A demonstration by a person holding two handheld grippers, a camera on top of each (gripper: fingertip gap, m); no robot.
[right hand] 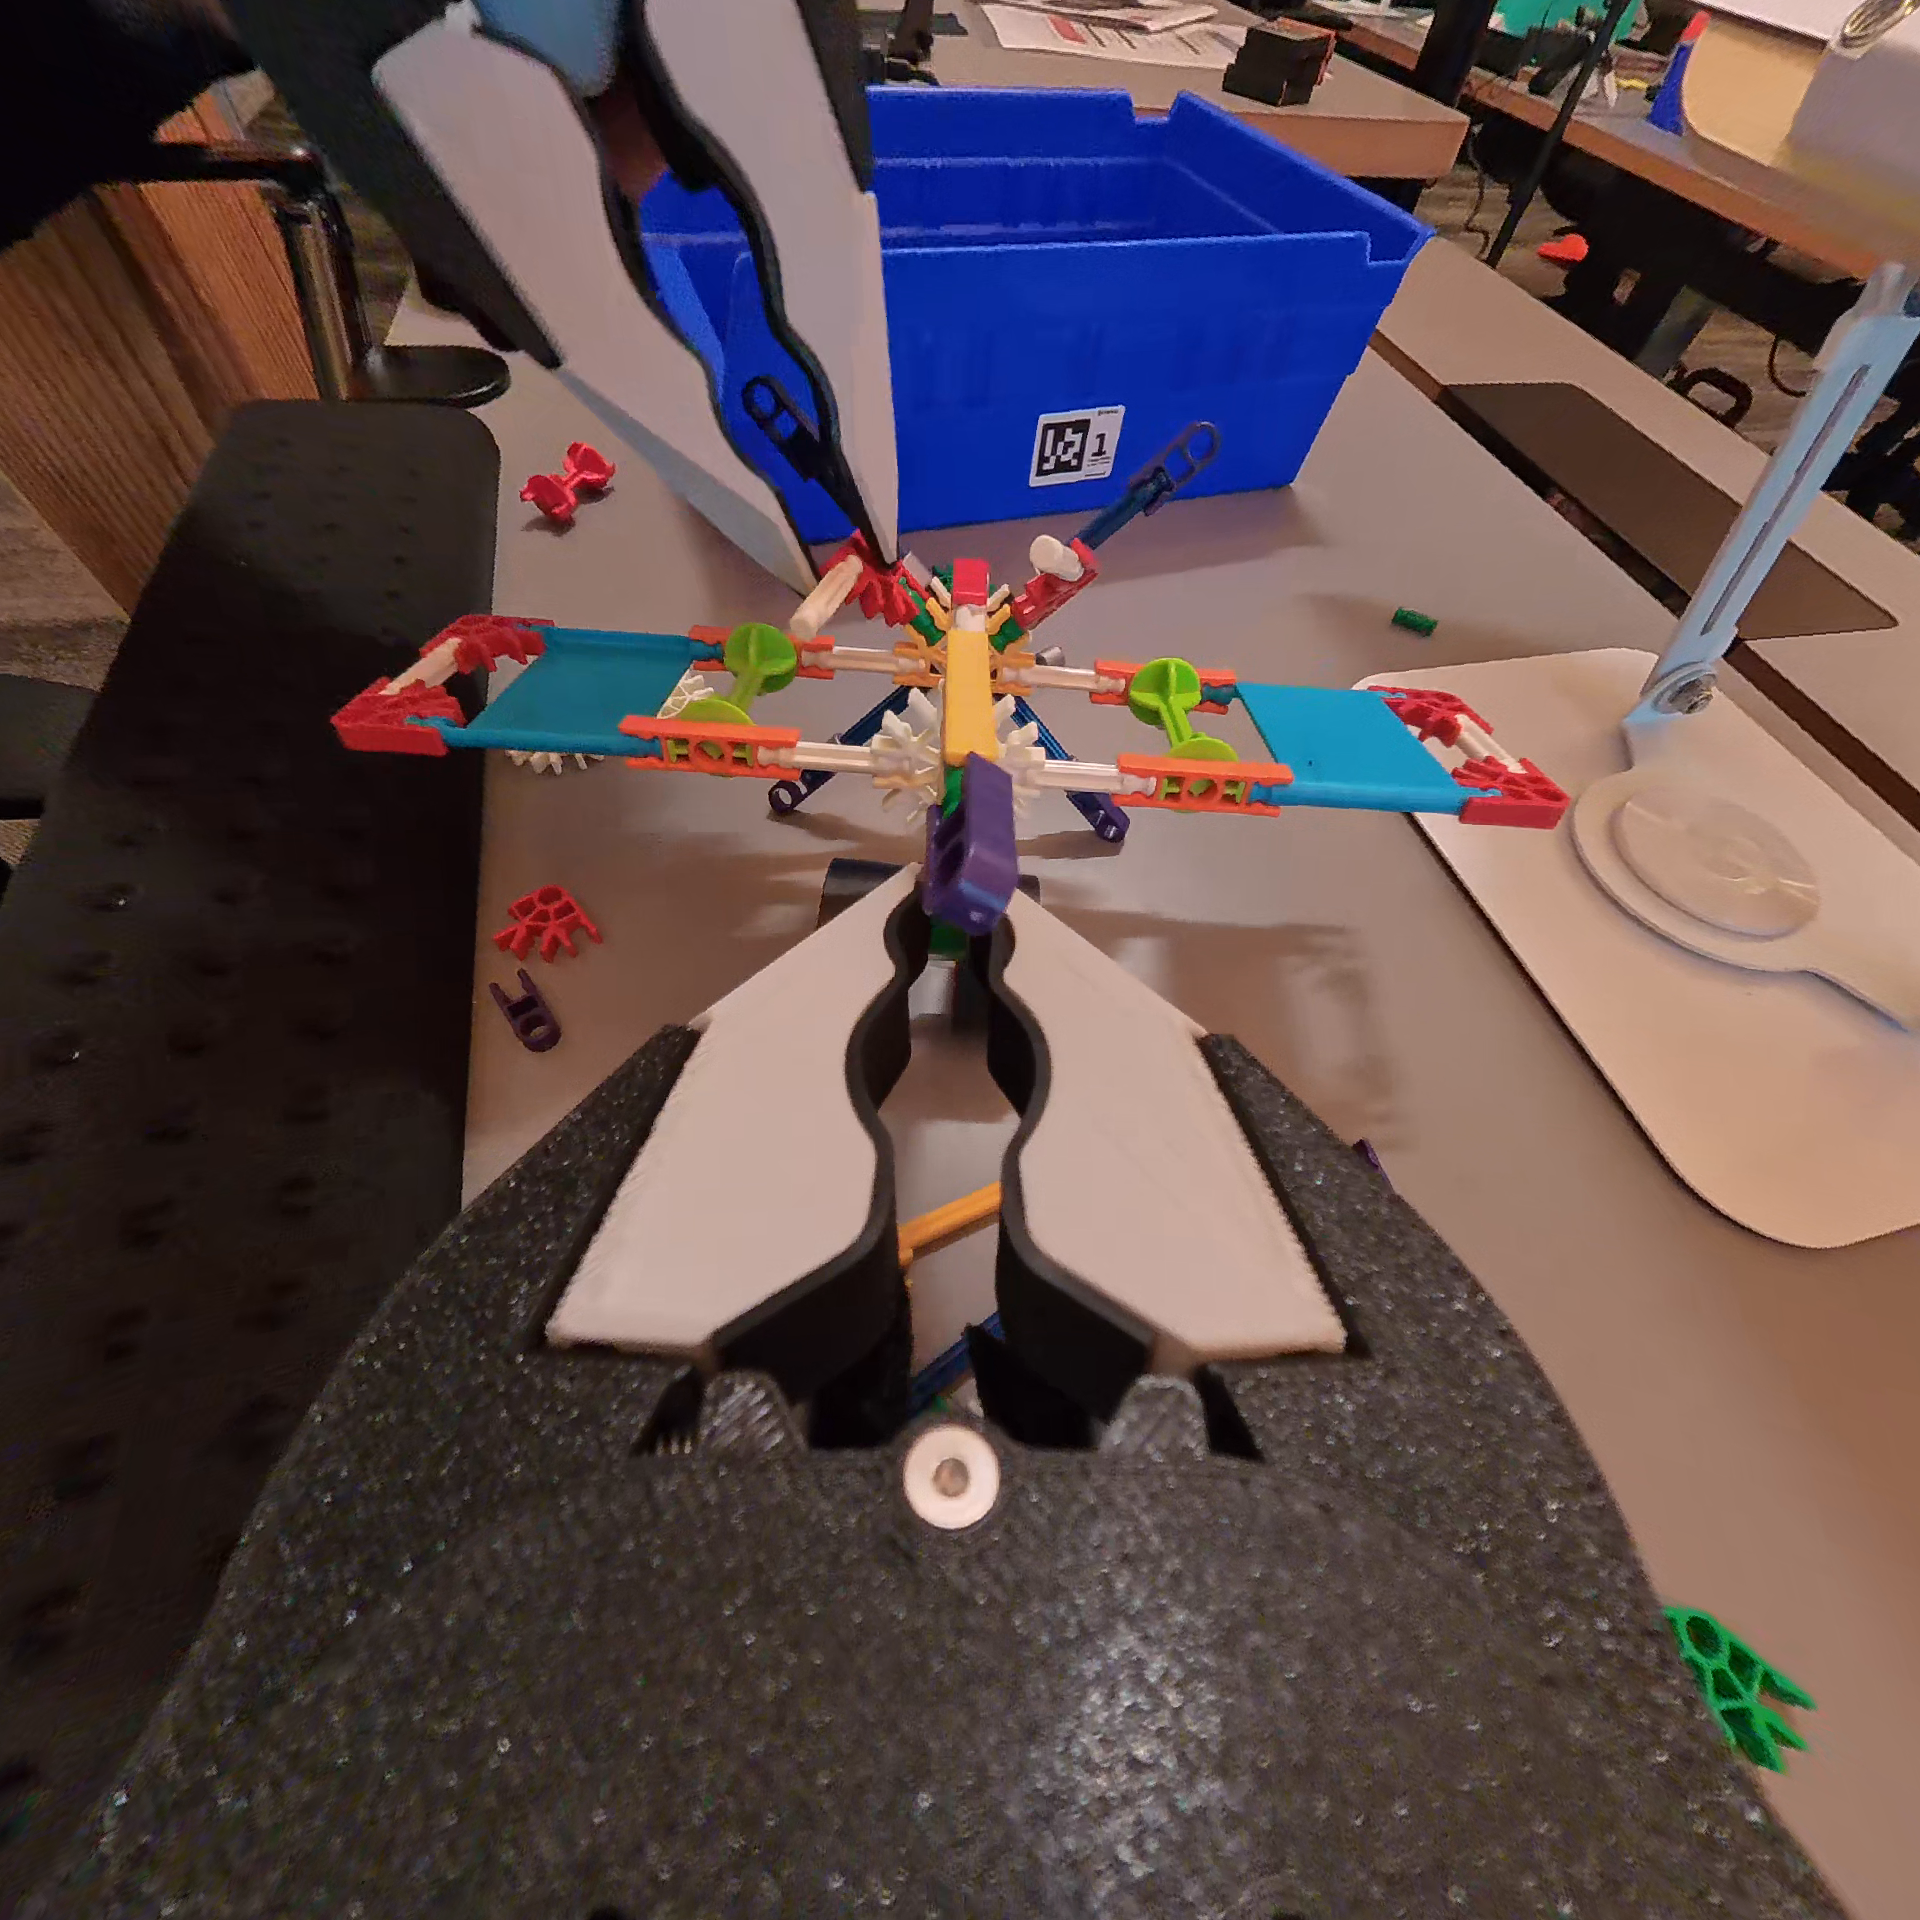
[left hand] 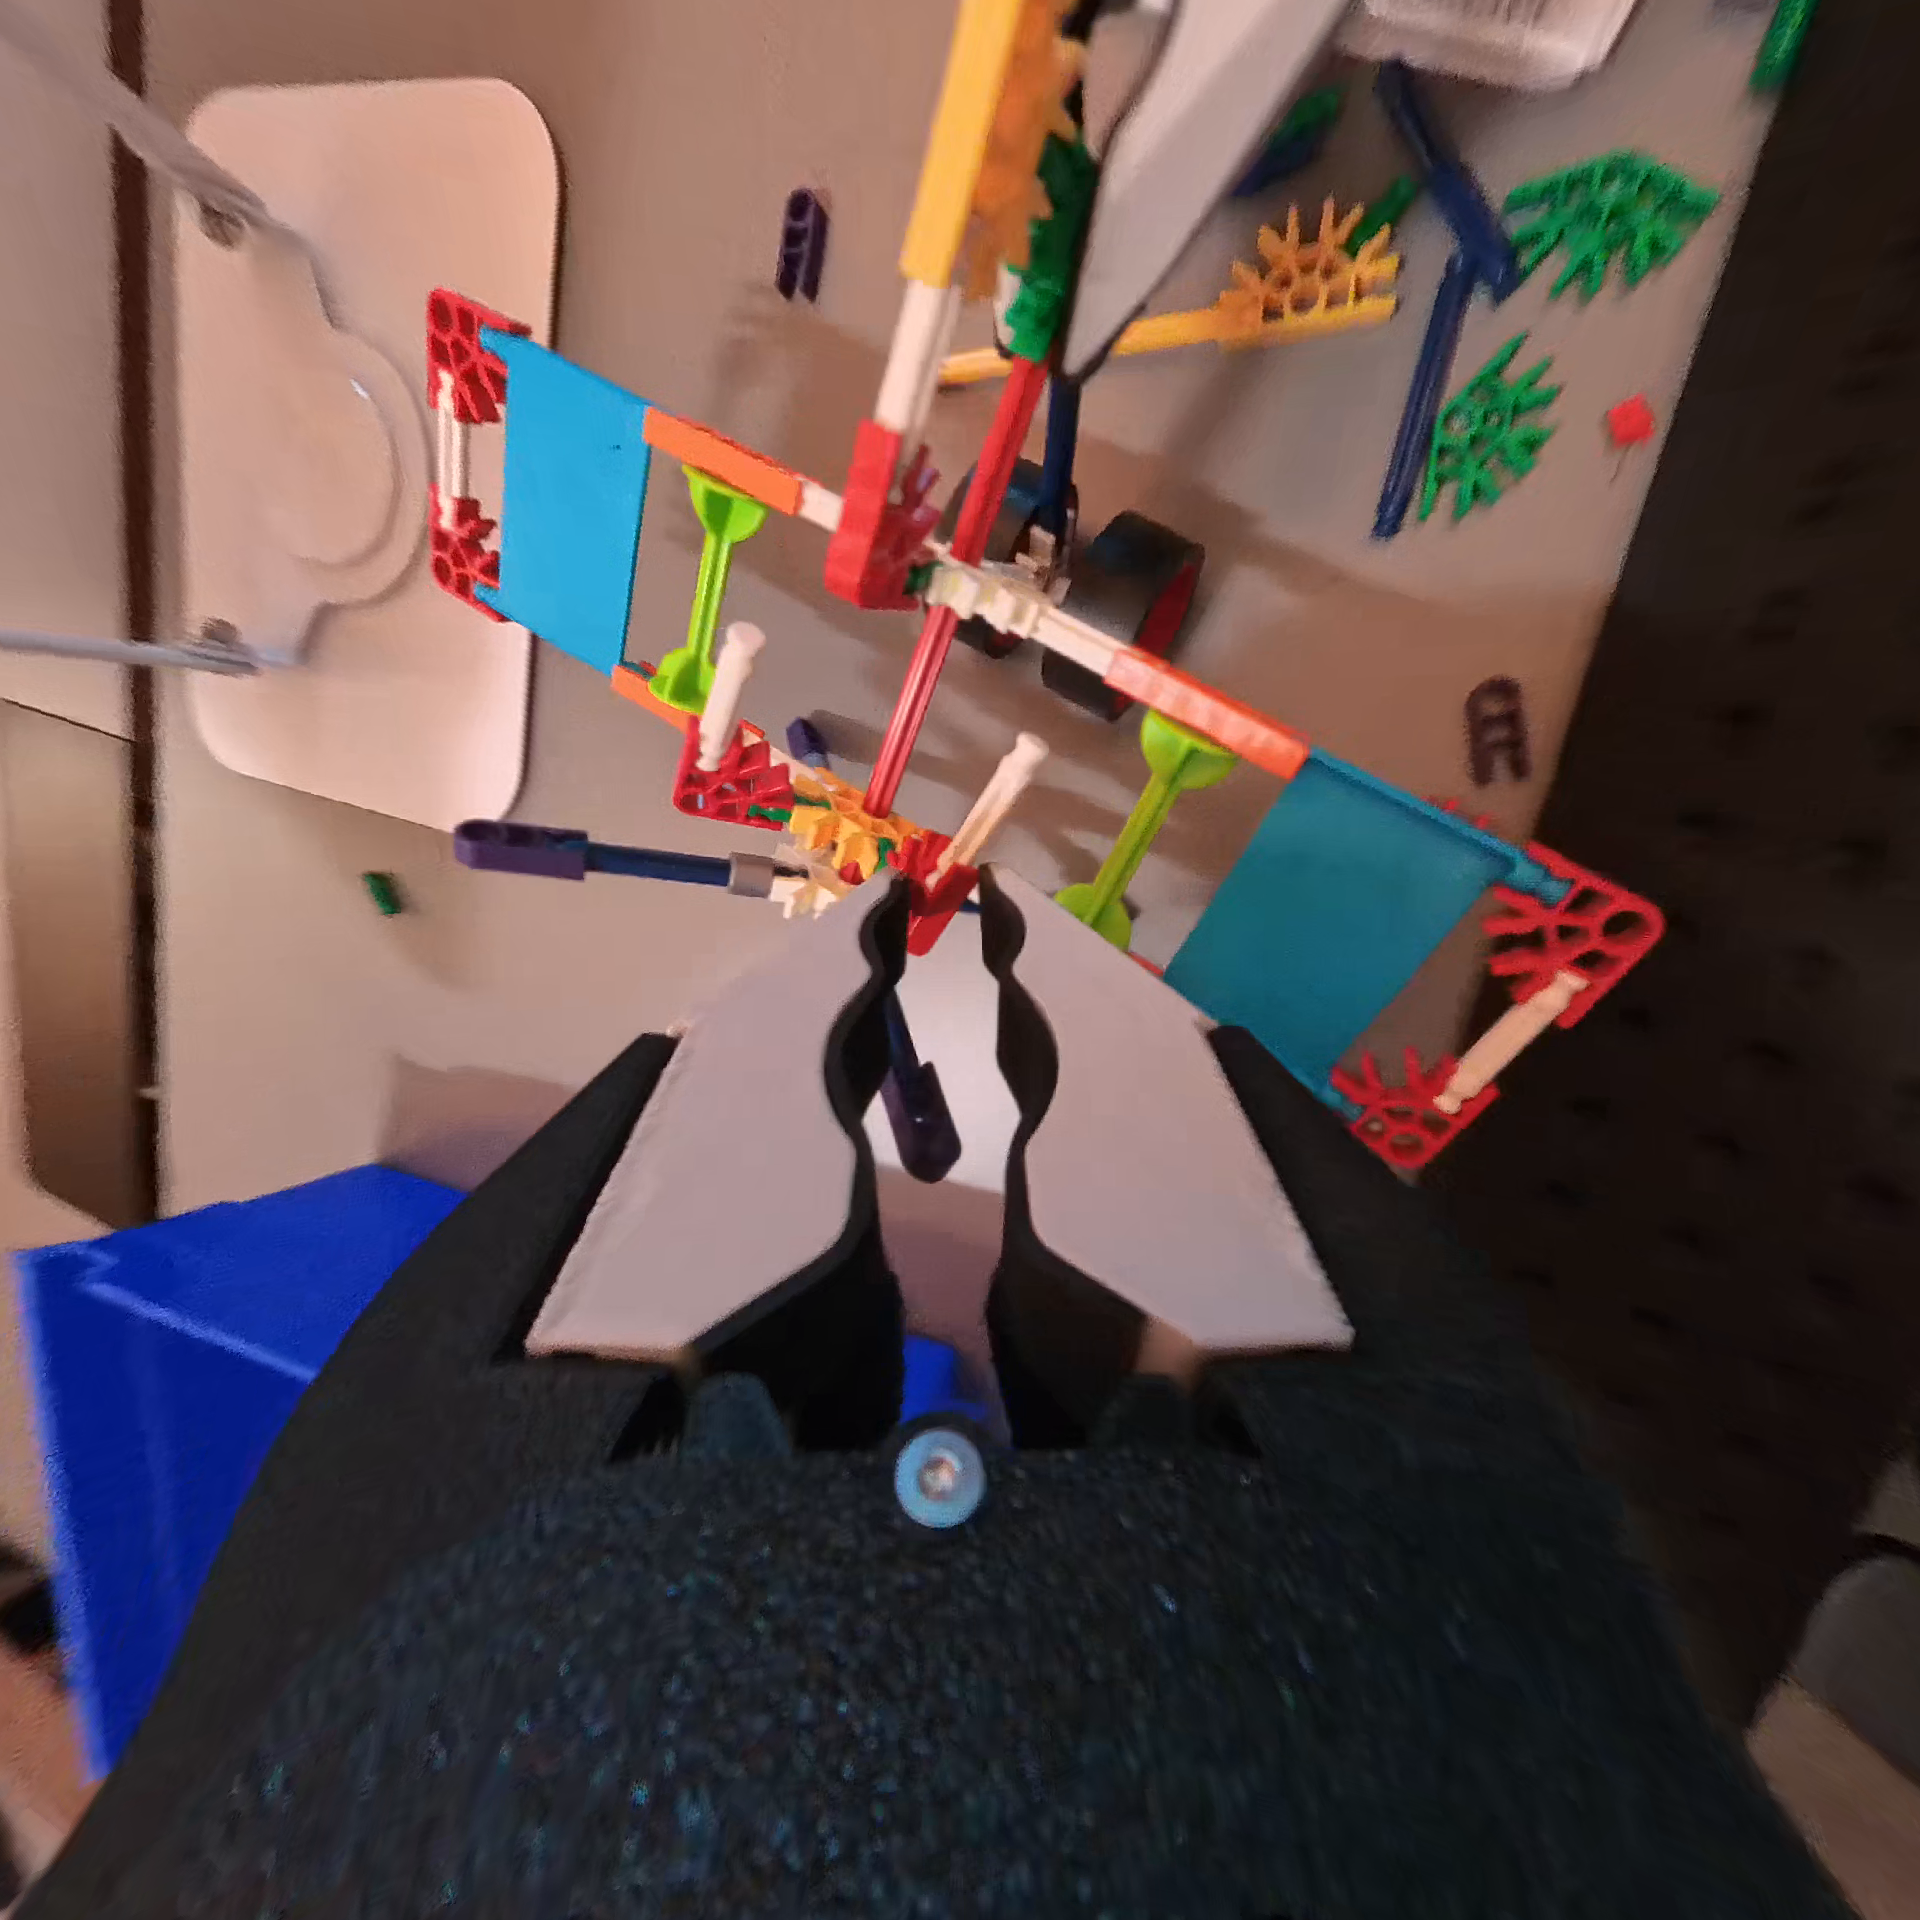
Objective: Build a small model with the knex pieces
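A rod-and-connector toy plane (right hand: 966,696) with teal wing panels (right hand: 1340,743), lime spools and orange bars hangs just above the grey table. My left gripper (left hand: 937,896) is shut on a red connector (left hand: 935,883) at one end of its body; it comes down from the top of the right wrist view (right hand: 868,556). My right gripper (right hand: 964,906) is shut on the opposite end, at the purple connector (right hand: 971,842) and the green piece under it. It enters the top of the left wrist view (left hand: 1081,353). Black wheels (left hand: 1132,592) sit under the body.
A blue bin (right hand: 1039,312) stands behind the plane. A white stand base (right hand: 1714,883) lies to the right and a black perforated mat (right hand: 208,831) to the left. Loose pieces lie about: red connector (right hand: 548,920), purple clip (right hand: 528,1013), green connectors (left hand: 1600,218), blue rods (left hand: 1444,312). The gap from one gripper's tips to the other's is roughly 9 cm.
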